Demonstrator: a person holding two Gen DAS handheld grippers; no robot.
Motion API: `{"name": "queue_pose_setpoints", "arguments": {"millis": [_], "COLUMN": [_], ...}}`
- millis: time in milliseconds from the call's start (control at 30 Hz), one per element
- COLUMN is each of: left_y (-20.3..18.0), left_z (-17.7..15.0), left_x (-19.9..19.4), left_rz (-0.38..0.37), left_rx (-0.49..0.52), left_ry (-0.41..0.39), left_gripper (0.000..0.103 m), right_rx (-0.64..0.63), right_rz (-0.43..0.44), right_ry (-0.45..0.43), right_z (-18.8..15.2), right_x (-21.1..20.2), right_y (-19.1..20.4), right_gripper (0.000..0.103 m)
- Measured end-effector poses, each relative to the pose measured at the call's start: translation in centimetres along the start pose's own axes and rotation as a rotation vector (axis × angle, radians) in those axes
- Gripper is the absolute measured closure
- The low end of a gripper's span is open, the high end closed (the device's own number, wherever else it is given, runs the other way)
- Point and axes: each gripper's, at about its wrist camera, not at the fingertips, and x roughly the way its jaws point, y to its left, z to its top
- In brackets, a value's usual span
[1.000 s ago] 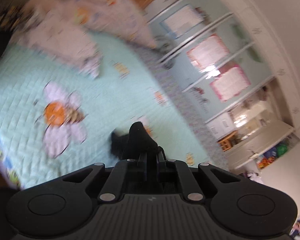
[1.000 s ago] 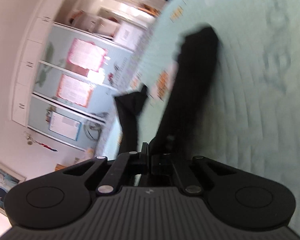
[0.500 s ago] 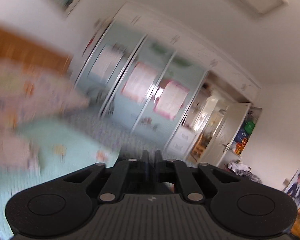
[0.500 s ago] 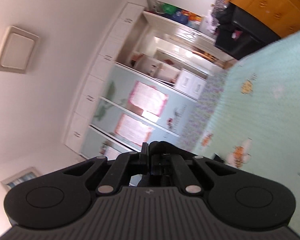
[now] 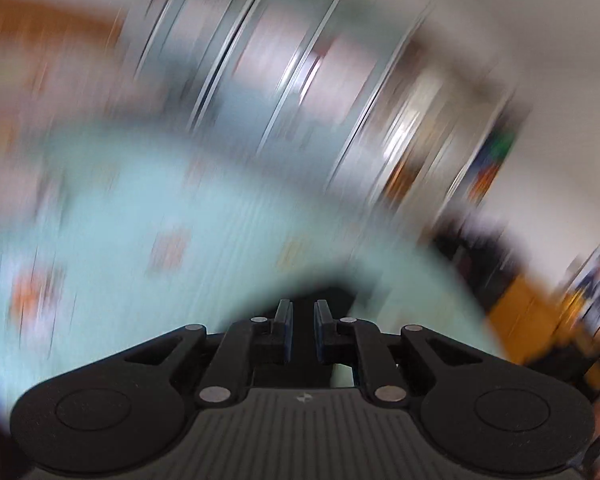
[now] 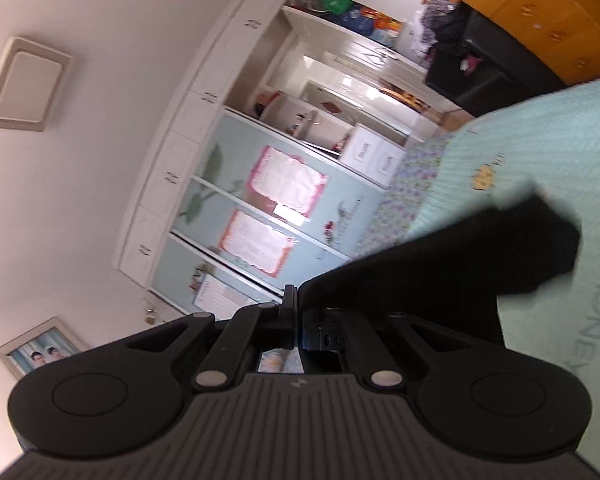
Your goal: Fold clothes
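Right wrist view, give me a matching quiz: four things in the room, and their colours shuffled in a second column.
Things:
1. garment
2. bedspread
3. dresser
4. ceiling lamp

Colours:
A. orange
B. cream
C. black
D. pale green

Pairs: 1-C, 2-D, 3-A, 4-B

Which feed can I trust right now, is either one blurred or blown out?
Left wrist view: heavy motion blur smears the bed and wardrobe; only the left gripper is sharp. Right wrist view: mostly sharp, fisheye-tilted, mild glare on a wardrobe door; the black garment edges are soft.
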Motion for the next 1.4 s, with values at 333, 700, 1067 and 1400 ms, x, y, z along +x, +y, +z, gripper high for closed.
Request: {"name": "queue_pose_setpoints", "arguments": {"millis": [333,700,1067,1400], "left_y": [8.8,7.4,8.4,4.8], "left_z": [-10.7,-8.0,-7.2,-6.3], "left_x": [7.1,4.6,6.1,8.8], "left_rz": [0.017,-0.015,-0.057,-0.14], "left_rx": [-0.119,-0.093,-0.107,-0.004], "left_ry": [0.405,0.308,0.323,0.326], "left_gripper": [0.085,0.072,0.068,0.063], "right_rx": [-0.007,-0.172,0.076,-0.225], "right_rz": [-0.038,-0.176,-0.424,-0.238], "right_ry": [0.003,0.126,0.544,0.913], "right_z": [-1.1,-0.9,-6.8,-17.6], "right_x": [1.6,16.1,8.3,1.5], "right_y": [-0.5,6.7,-11.5,-9.7], "right_gripper": [0.1,0.089,0.039,0.036]}}
